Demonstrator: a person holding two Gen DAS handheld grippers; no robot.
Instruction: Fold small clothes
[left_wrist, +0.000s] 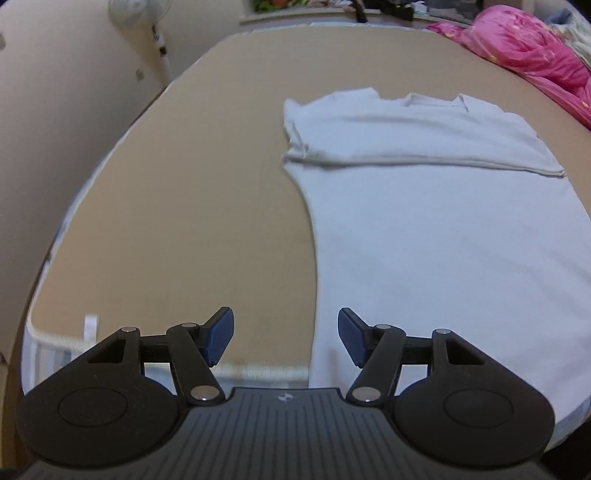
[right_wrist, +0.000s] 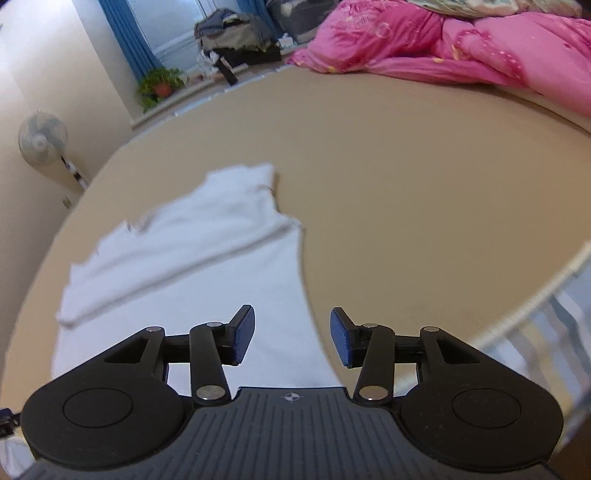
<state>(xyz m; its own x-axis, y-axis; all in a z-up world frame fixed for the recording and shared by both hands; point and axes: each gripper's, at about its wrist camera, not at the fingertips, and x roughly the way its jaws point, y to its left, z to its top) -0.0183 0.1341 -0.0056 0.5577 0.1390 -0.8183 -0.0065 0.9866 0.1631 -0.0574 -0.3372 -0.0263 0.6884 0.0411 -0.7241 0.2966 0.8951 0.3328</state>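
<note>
A white T-shirt (left_wrist: 424, 206) lies flat on the tan bed surface (left_wrist: 177, 206), with its top part folded down in a band across the body. My left gripper (left_wrist: 286, 338) hovers open over the shirt's near left edge, nothing between its blue pads. In the right wrist view the same shirt (right_wrist: 199, 266) spreads to the left and centre. My right gripper (right_wrist: 291, 339) is open above the shirt's near right edge, and it holds nothing.
A pink quilt (right_wrist: 461, 48) is heaped at the far right of the bed surface (right_wrist: 424, 184). A standing fan (right_wrist: 42, 138) is by the left wall. A potted plant (right_wrist: 160, 86) and a pile of clothes (right_wrist: 236, 33) sit by the window. The bed's near edge (right_wrist: 535, 295) drops off at right.
</note>
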